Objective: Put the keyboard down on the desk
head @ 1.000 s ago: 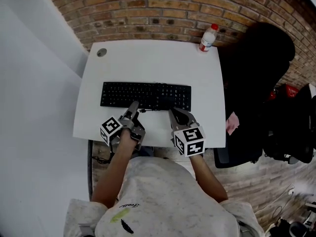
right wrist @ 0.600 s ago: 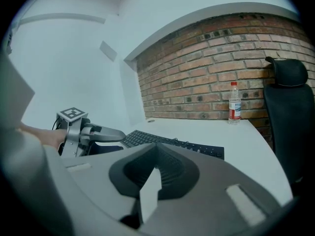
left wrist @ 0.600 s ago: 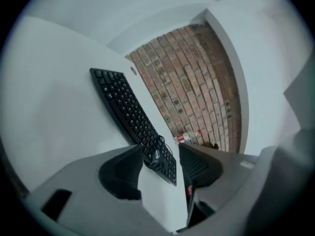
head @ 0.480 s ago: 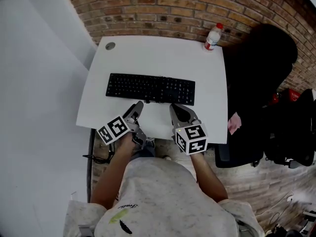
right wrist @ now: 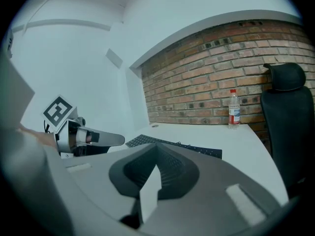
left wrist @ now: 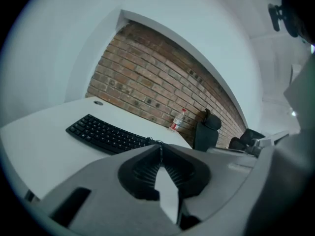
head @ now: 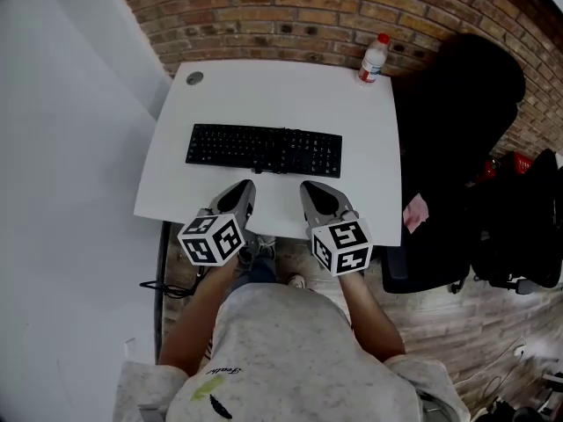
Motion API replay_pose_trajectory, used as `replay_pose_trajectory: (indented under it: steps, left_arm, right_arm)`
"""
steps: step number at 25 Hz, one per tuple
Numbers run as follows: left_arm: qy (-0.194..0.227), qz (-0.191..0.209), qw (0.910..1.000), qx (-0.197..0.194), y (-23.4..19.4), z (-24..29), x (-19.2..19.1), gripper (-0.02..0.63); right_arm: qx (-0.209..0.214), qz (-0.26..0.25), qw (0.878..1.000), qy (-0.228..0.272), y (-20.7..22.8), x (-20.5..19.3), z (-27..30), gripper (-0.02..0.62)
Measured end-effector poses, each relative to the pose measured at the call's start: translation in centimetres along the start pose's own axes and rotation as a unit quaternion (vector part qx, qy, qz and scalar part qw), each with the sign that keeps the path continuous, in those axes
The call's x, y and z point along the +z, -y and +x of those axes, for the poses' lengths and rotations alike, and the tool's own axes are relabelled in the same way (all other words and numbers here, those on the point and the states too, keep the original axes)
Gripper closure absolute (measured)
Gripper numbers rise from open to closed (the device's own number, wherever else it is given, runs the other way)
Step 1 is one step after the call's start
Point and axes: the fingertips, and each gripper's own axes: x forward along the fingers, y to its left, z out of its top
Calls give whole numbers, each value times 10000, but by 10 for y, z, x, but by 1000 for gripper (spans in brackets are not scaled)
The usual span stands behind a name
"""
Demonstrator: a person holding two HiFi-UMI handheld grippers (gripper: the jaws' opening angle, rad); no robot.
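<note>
keyboard (head: 263, 150) — flat on the white surface (head: 281, 95), untouched | left gripper (head: 245, 187) — jaws just closed together on nothing, drawn back from keyboard | right gripper (head: 309, 187) — jaws together, empty | placement looks complete

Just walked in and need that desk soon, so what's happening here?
A person is working with a handheld gripper in each hand. The black keyboard lies flat on the white desk, and neither gripper touches it. The left gripper has just been closing its jaws with nothing between them, and the right gripper is shut and empty too. Both hover at the desk's near edge. A bottle stands at the far right corner.
</note>
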Motion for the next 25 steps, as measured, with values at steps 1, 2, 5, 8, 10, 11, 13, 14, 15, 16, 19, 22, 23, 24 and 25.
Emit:
replay_pose_trajectory:
  steps: [1, 2, 5, 8, 10, 11, 13, 14, 15, 16, 19, 22, 23, 24, 25]
  left_arm:
    - [12, 156, 9999, -16, 4, -1, -1, 607]
    - [20, 273, 9996, -32, 7, -3, -2, 614]
    - [31, 486, 9988, -25, 13, -7, -7, 614]
    - [21, 614, 9981, 1, 18, -11, -11, 614]
    - [11, 591, 9982, 10, 19, -13, -16, 614]
    - [0, 571, 9984, 10, 20, -14, -19, 614]
    - [-33, 565, 9984, 0, 22, -15, -24, 614]
    - [-45, 576, 9983, -16, 24, -16, -25, 614]
    - [-49, 585, 9983, -35, 26, -16, -26, 614]
    - [-46, 590, 9982, -54, 28, -16, -26, 614]
    - [-61, 586, 9982, -77, 31, -18, -29, 614]
    - [-107, 567, 9983, -76, 32, -20, -34, 614]
    - [-117, 552, 9984, -77, 32, -21, -36, 614]
    - [-122, 539, 9984, -77, 31, -21, -37, 614]
    - [-127, 526, 9985, -77, 31, -22, -39, 614]
  right_arm:
    - [-11, -2, 10000, 7, 0, -1, -3, 584]
    - [-20, -8, 10000, 13, 1, -3, -6, 584]
    - [-13, -13, 10000, 21, -1, -6, -14, 584]
    - [20, -23, 10000, 25, -4, -9, -21, 584]
    - [33, -38, 10000, 26, -5, -12, -25, 584]
    - [34, -44, 10000, 25, -5, -13, -27, 584]
    - [26, -48, 10000, 23, -5, -15, -32, 584]
    - [20, -48, 10000, 23, -5, -15, -34, 584]
    - [13, -46, 10000, 24, -5, -16, -36, 584]
    - [9, -47, 10000, 25, -5, -16, -38, 584]
    - [-4, -47, 10000, 34, -5, -17, -42, 584]
    - [-14, -17, 10000, 28, -7, -21, -45, 584]
    - [-15, -11, 10000, 23, -7, -22, -46, 584]
    - [-16, -7, 10000, 18, -8, -24, -47, 584]
    - [-17, -3, 10000, 13, -9, -25, -48, 584]
